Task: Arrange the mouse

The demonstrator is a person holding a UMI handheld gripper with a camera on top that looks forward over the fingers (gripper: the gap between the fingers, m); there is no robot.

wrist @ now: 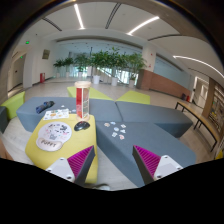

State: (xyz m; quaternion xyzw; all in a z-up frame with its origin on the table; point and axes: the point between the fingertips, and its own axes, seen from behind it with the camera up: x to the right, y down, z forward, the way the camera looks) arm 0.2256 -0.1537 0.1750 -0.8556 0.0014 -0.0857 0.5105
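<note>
Approach step. Gripper (112,165) fingers apart, holding nothing. Mouse (82,126) sits on worktop (140,125), ahead and left, beside yellow mat (55,140). Next: likely swing left, descend, straddle mouse.

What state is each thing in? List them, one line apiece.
tool: open, holding nothing, above the table.
mouse: flat on the table, untouched, ahead of the tool.
can: upright, behind the mouse.
mouse pad: flat on the yellow table section, nothing on it.
black object: lying on the table further back, too small to identify.
table: grey and yellow sections joined.
</note>
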